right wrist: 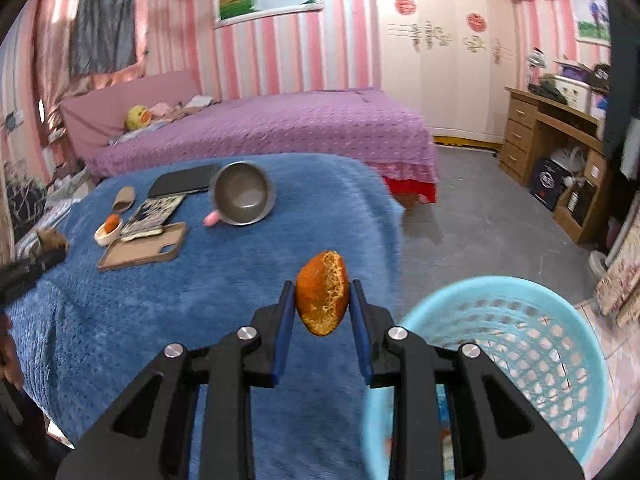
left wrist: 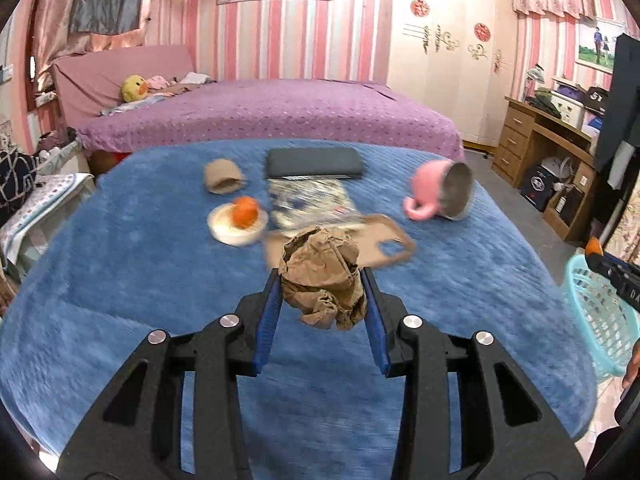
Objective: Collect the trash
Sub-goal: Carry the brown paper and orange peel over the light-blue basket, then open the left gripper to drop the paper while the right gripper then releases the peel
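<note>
Two loads are in the air at once. Low centre of the left wrist view, the left gripper point(left wrist: 323, 286) is closed around a crumpled brown paper ball point(left wrist: 322, 282); in the right view, the right gripper point(right wrist: 320, 300) pinches a piece of orange peel point(right wrist: 321, 292), with the blue basket point(right wrist: 568, 308) at lower right. Next, I judge, each must swing over that basket and release. Farther up, an orange piece on a white dish point(left wrist: 236, 226) waits on the blue blanket point(left wrist: 120, 280)

On the blue-blanketed worktop point(left wrist: 120, 280) lie a tipped pink mug point(left wrist: 440, 192), a black case point(left wrist: 315, 163), a brown phone case point(right wrist: 144, 248) and a magazine point(left wrist: 310, 202), with a purple bed point(left wrist: 272, 116) behind.
</note>
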